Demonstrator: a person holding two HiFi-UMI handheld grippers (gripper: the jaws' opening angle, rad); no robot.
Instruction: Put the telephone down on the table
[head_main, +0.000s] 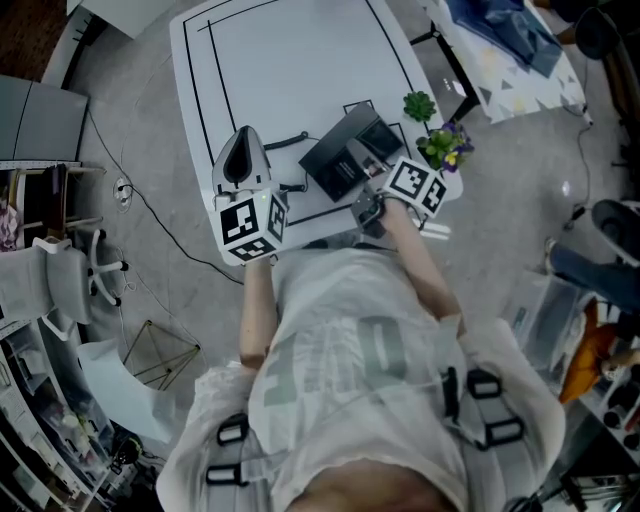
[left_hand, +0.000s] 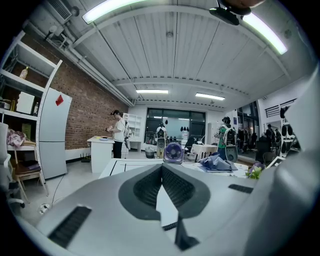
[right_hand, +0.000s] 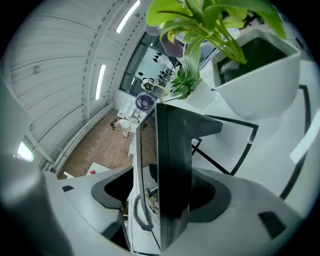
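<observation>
Head view: I am looking steeply down on a white table (head_main: 300, 60) that is carrying black ruled outlines and standing on a grey floor (head_main: 520, 210). A thin cable (head_main: 150, 205) is trailing across the floor at left, near white chairs (head_main: 60, 275). A second table (head_main: 505, 65) with blue cloth on it is standing at upper right.

Left gripper view: the room is showing a brick wall (left_hand: 85, 107), a tall white cabinet (left_hand: 52, 132), ceiling light strips (left_hand: 150, 91), a small fan (left_hand: 173, 151) and several people standing well beyond the table.

The telephone (head_main: 348, 152), a black desk set, is sitting at the table's near right corner, just beside two potted plants (head_main: 432, 128). Its outline is lying skewed to the ruled lines, with one corner pointing toward me. Whether its underside is fully down on the surface I cannot tell. In the right gripper view it is appearing edge-on as a dark slab. Its long axis is running away from the camera toward the white pot (right_hand: 255, 75), and its coiled cord (right_hand: 140, 212) is hanging beside it.

I am holding the right gripper (head_main: 368, 195) around the telephone's near edge. The jaws are standing wide with the slab between them. A clear gap is showing between one pad and the slab, so the jaws are not clamping it.

I am holding the left gripper (head_main: 243, 140) over the table's near left part, well apart from the telephone. Its fingertips are meeting with nothing between them.
</observation>
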